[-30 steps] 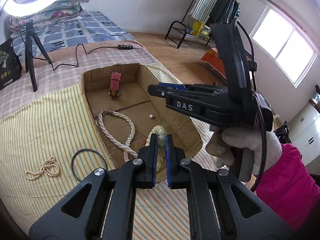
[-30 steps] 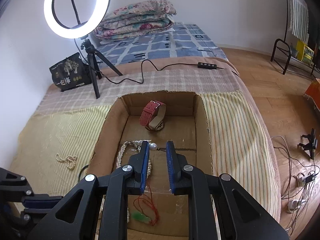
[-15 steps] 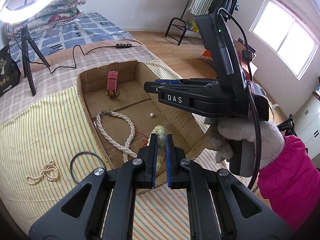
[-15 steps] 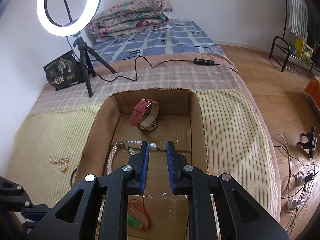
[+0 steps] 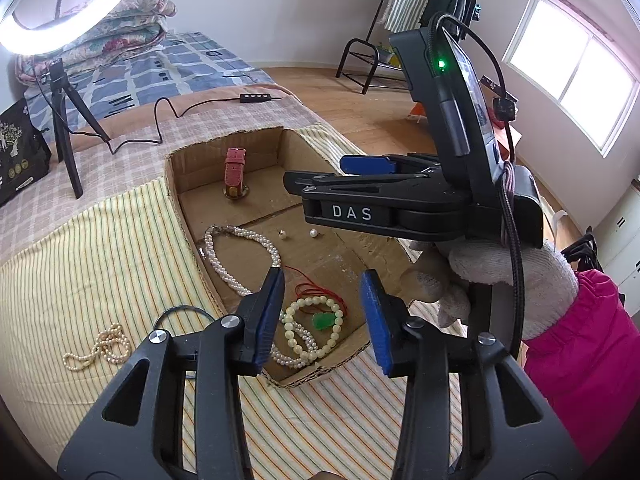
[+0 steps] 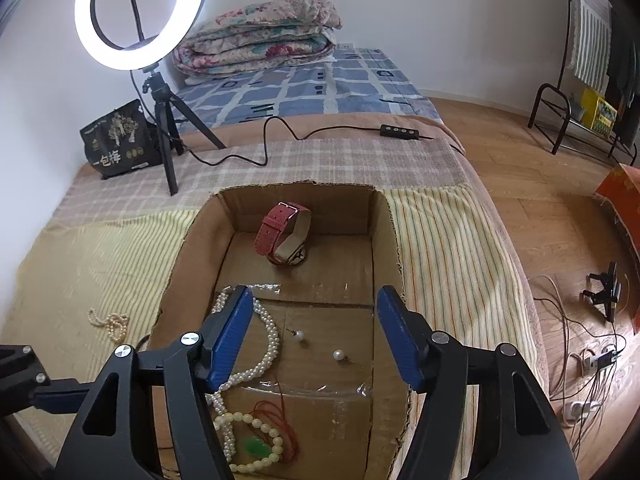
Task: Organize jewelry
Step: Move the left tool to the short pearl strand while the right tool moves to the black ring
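Observation:
A cardboard box (image 5: 182, 184) (image 6: 386, 240) lies on the striped cloth. In it are a red watch (image 5: 234, 170) (image 6: 282, 230), a long pearl necklace (image 5: 240, 256) (image 6: 266, 344), two pearl earrings (image 6: 298, 335) (image 6: 339, 355), a cream bead bracelet (image 5: 298, 340) (image 6: 256, 440) and a green pendant on red cord (image 5: 324, 320) (image 6: 256, 446). My left gripper (image 5: 322, 312) is open and empty above the bracelet. My right gripper (image 6: 314, 332) is open and empty above the earrings; it also shows in the left wrist view (image 5: 348, 178). A small pearl string (image 5: 100, 350) (image 6: 110, 322) and a black ring (image 5: 180, 314) lie outside on the cloth.
A ring light on a tripod (image 6: 160, 92) and a black bag (image 6: 120, 140) stand behind the box, with a cable and remote (image 6: 400, 132). A folded quilt (image 6: 256, 36) lies far back. The bed edge and wooden floor (image 6: 540, 200) are to the right.
Both grippers have opened. The bead bracelet now lies in the box near the green pendant, and a second pearl earring now lies on the box floor.

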A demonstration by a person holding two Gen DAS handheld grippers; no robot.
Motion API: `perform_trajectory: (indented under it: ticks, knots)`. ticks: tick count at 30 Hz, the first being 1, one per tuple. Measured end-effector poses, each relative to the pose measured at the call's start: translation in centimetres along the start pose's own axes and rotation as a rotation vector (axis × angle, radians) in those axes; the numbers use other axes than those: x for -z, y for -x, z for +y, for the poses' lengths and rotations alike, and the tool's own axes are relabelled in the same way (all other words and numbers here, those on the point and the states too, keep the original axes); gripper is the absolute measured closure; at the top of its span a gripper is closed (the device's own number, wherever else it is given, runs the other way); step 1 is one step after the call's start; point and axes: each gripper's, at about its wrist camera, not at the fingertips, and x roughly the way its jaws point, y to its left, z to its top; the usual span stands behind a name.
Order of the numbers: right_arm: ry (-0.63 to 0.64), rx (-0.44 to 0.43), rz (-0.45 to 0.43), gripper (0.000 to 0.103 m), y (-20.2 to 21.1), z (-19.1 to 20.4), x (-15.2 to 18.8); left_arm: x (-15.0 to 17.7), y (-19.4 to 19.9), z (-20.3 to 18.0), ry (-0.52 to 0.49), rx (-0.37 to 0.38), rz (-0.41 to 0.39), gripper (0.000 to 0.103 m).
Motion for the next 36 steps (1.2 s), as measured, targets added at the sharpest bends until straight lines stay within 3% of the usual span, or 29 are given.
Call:
perform_trajectory:
  ticks: [3,5,11,21,29,36]
  knots:
    - [0.008,0.019,-0.003,0.033,0.3,0.3,-0.1,0.0,0.2,0.1,0.000,-0.009,-0.003,0.063]
    - [0.012,0.032,-0.008,0.032,0.5,0.5,-0.1,0.0,0.4,0.1,-0.002,-0.011,-0.005,0.053]
    - [0.016,0.057,-0.023,0.030,1.5,1.0,-0.2,0.3,1.4,0.1,-0.011,-0.032,-0.022,0.044]
    - [0.006,0.090,-0.066,0.024,3.8,2.3,0.0,1.1,3.6,1.7,-0.014,-0.060,-0.041,0.039]
    - [-0.022,0.114,-0.132,0.024,6.7,3.6,0.1,1.8,5.9,5.1,0.003,-0.100,-0.058,0.039]
    - [-0.025,0.053,-0.200,0.024,9.8,5.7,1.0,2.5,8.4,11.2,0.124,-0.166,-0.078,0.039]
